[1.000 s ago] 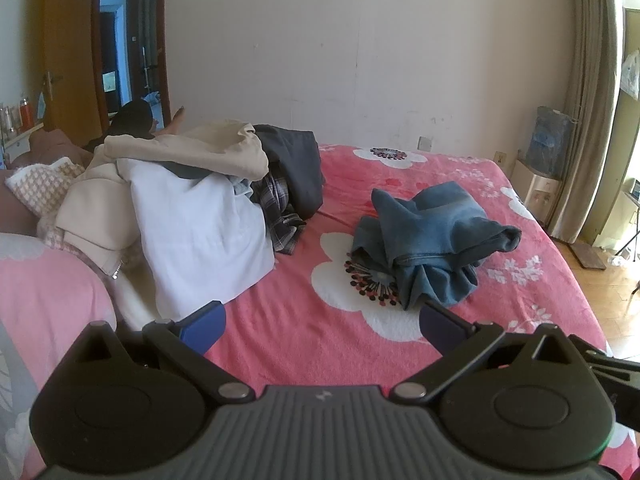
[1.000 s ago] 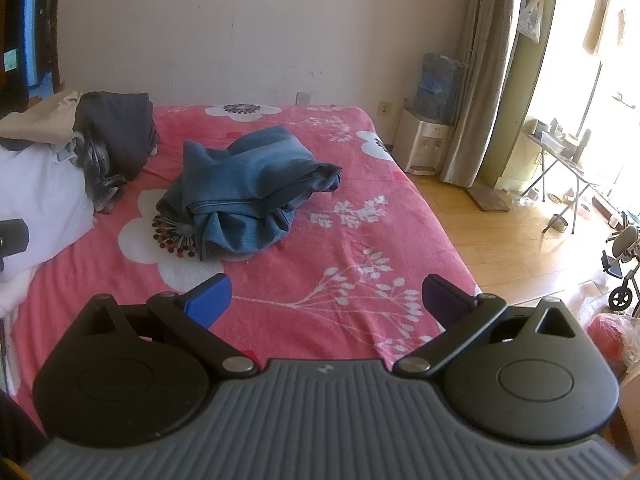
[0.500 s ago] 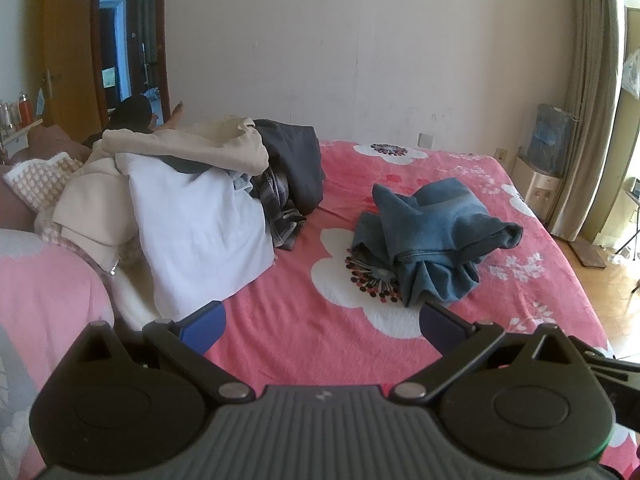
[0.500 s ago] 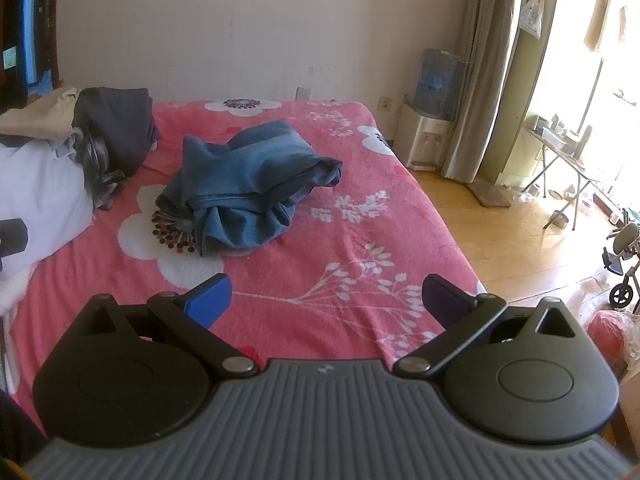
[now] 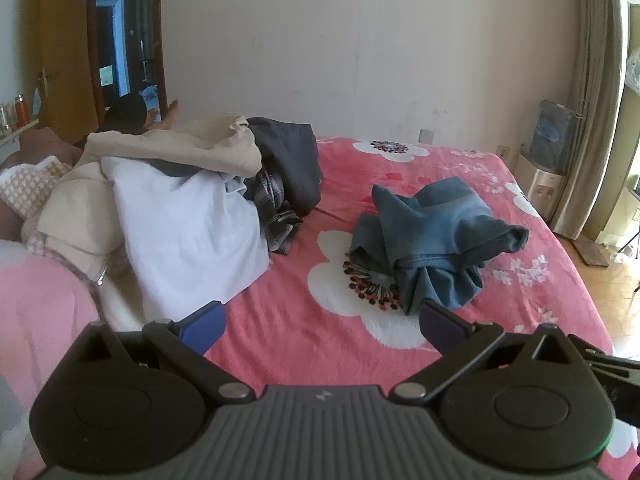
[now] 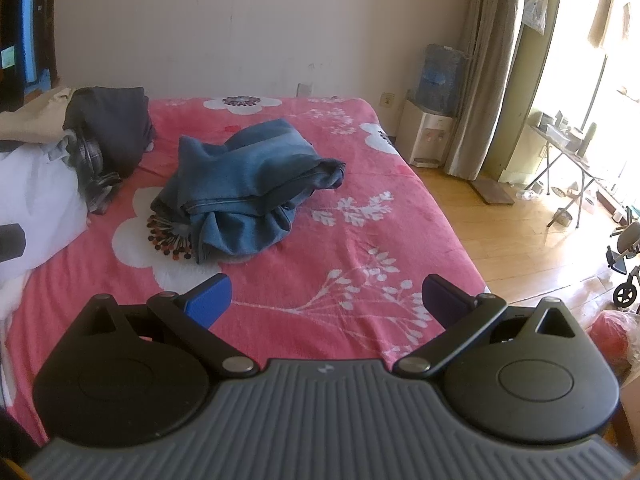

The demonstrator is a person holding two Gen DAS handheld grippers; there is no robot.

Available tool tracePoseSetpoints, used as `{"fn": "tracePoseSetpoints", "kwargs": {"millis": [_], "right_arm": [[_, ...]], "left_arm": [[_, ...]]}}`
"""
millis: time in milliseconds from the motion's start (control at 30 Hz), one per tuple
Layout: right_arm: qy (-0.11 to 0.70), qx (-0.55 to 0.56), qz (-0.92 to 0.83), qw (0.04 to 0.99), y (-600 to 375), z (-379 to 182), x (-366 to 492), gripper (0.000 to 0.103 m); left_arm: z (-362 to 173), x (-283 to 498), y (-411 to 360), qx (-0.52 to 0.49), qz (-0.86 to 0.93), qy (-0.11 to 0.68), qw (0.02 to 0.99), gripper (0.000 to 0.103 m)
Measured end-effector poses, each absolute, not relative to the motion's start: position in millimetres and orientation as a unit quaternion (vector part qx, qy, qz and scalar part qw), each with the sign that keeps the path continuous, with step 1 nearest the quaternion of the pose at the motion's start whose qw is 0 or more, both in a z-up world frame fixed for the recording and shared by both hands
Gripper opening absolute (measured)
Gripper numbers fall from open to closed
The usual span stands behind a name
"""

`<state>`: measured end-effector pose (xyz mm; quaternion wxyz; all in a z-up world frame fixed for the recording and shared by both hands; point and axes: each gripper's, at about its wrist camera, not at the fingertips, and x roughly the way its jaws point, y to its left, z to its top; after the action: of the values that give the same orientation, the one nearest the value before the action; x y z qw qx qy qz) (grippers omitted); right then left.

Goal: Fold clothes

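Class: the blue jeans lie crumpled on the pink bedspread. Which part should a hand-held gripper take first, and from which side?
Probably the rolled end of the blue jeans that juts toward the window side. It sticks out free of the heap, so the open right hand-held gripper could close on it from the near right, while the left hand-held gripper takes the bunched near edge.

- Bed (image 5: 280,320), pink cover with white flower print, runs back to the wall.
- Crumpled blue jeans (image 5: 436,236) lie mid-bed, partly over a big white flower.
- Heap of clothes (image 5: 192,208) on the left side: white, beige, dark grey, plaid pieces, well apart from jeans.
- Pink pillow (image 5: 36,308) at near left, touching the heap.
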<state>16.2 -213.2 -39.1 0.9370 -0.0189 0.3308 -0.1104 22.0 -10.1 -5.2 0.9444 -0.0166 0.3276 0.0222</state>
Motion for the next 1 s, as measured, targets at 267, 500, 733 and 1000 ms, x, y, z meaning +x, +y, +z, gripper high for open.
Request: {"fn": "tracePoseSetpoints", "kwargs": {"millis": [267,500,733,1000], "right_arm": [[0.339,-0.018,-0.111,0.934,-224.3,-48.7,41.0,0.102],[0.318,-0.017,-0.088,0.944,-242.4,-59.9,64.7,0.102],[0.269,-0.076,-0.004,0.96,-254.5,-88.5,116.7,0.102],[0.236,-0.179,0.082,0.952,-258.7,-127.9,220.1,0.101]], "left_arm": [[-16.3,53.5,-22.5,-0.016,0.012,0.333,0.943,0.103],[-39.6,94.4,-31.9,-0.012,-0.004,0.334,0.943,0.103],[-91.7,164.9,-41.5,0.003,-0.022,0.339,0.94,0.103],[-133.6,258.8,-64.0,-0.009,-0.064,0.337,0.939,0.097]]}}
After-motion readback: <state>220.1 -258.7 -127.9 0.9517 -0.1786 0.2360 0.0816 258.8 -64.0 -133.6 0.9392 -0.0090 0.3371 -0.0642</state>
